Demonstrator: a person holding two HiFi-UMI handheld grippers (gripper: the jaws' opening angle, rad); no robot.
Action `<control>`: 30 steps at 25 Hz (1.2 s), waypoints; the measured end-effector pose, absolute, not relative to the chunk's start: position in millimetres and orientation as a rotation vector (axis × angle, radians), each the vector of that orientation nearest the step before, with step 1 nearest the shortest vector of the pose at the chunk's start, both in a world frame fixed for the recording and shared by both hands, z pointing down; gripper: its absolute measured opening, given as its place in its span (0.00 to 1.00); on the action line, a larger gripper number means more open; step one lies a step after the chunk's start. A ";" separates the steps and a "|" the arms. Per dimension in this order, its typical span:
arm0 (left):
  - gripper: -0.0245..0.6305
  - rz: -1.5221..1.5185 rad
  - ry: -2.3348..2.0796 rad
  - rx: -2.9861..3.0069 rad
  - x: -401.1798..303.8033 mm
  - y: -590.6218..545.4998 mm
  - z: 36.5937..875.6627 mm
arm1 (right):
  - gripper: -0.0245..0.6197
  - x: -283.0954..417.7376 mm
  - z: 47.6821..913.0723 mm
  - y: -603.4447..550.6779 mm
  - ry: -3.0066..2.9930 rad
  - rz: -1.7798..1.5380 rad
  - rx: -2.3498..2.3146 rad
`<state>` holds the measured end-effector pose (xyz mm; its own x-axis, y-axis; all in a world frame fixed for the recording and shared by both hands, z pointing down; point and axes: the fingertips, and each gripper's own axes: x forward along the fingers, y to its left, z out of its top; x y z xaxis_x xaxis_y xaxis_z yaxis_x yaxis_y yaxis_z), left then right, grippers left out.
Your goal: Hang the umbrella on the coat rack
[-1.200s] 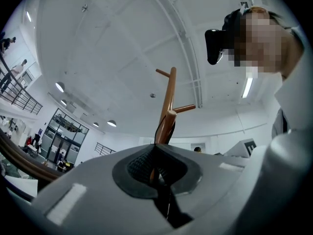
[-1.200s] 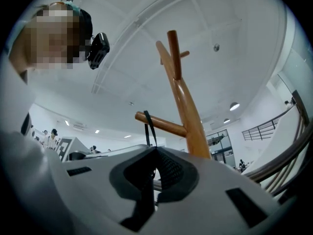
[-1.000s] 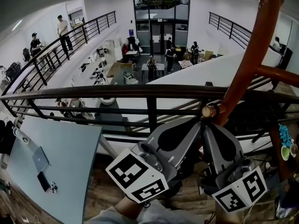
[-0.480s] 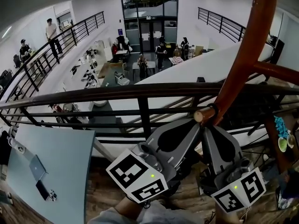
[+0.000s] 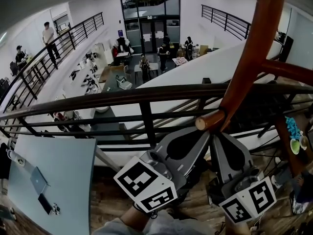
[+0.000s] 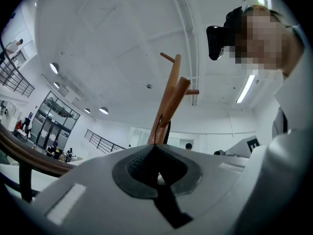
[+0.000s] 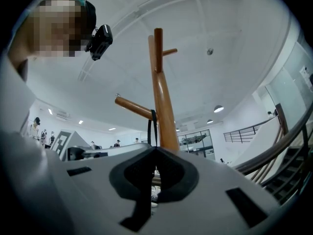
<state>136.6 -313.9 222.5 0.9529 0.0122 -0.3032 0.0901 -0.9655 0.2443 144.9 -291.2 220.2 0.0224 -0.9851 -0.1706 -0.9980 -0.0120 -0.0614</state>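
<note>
Both the left claw (image 6: pixel 155 147) and right claw (image 7: pixel 155 149) pinch shut on the thin black umbrella strap (image 7: pixel 152 113), which is limp, probably the best hold, and looped over the reddish-brown wooden coat rack (image 5: pixel 250 48) peg; the umbrella body is unseen.

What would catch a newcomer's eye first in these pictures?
The tall glossy brown wooden coat rack rises at the head view's right, in front of a black metal railing overlooking an open hall below. Just beneath one of its pegs, the left gripper and right gripper meet tip to tip, both shut on a thin black strap looped over that peg.
</note>
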 end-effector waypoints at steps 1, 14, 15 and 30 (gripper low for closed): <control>0.05 -0.434 0.078 2.851 138.5 -313.9 224.0 | 0.04 146.3 221.7 -291.4 2.088 0.137 -2.146; 0.05 -0.422 0.136 2.790 144.7 -313.3 228.1 | 0.04 148.9 224.4 -289.5 2.111 0.273 -2.238; 0.05 -0.421 0.143 2.780 145.3 -313.3 228.0 | 0.04 149.1 224.2 -289.2 2.115 0.278 -2.236; 0.05 -0.419 0.148 2.828 142.3 -311.2 227.4 | 0.04 148.2 225.1 -287.4 2.095 0.235 -2.162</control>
<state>142.3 -311.2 227.4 0.9528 0.0598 -0.2978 0.1403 -0.9562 0.2569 148.2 -287.4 225.1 0.0290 -0.9803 -0.1953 -0.9992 -0.0338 0.0209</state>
